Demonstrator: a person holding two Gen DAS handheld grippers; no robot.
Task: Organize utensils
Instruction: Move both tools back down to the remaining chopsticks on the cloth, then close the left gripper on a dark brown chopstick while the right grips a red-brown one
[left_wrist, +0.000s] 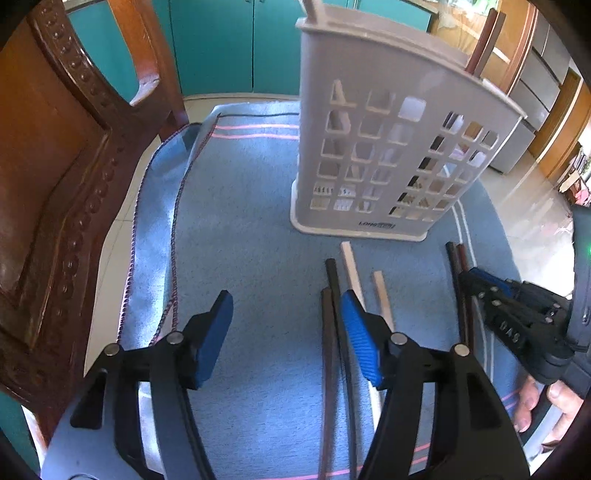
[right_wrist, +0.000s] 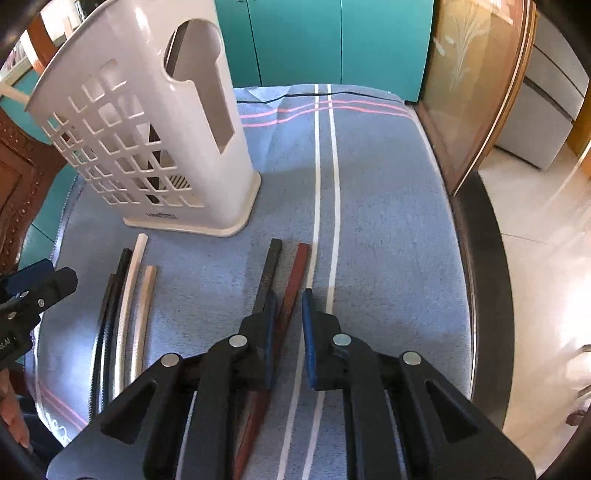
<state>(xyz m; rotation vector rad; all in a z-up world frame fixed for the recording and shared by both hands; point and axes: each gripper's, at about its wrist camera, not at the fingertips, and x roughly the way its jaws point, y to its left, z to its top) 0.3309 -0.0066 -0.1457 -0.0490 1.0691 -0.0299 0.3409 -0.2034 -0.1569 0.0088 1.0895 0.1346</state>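
A pale perforated utensil holder (left_wrist: 388, 147) (right_wrist: 147, 129) stands upright on the blue cloth, with dark chopsticks (left_wrist: 484, 48) poking out of its top. My left gripper (left_wrist: 286, 321) is open over bare cloth; its right pad sits above two dark chopsticks (left_wrist: 332, 291) and two white chopsticks (left_wrist: 351, 266) lying side by side. My right gripper (right_wrist: 290, 317) (left_wrist: 471, 277) is shut to a narrow slit low over a black chopstick (right_wrist: 271, 266) and a red-brown chopstick (right_wrist: 295, 273). Both lie flat on the cloth, and the red-brown one runs under the slit.
The blue cloth (right_wrist: 388, 221) has white and pink stripes and covers a round table with a dark rim (right_wrist: 491, 295). A carved wooden chair (left_wrist: 55, 184) stands close on the left. Teal cabinets (right_wrist: 314, 44) and a glass-panelled door (right_wrist: 472, 92) lie behind. A person's fingers (left_wrist: 535, 402) hold the right gripper.
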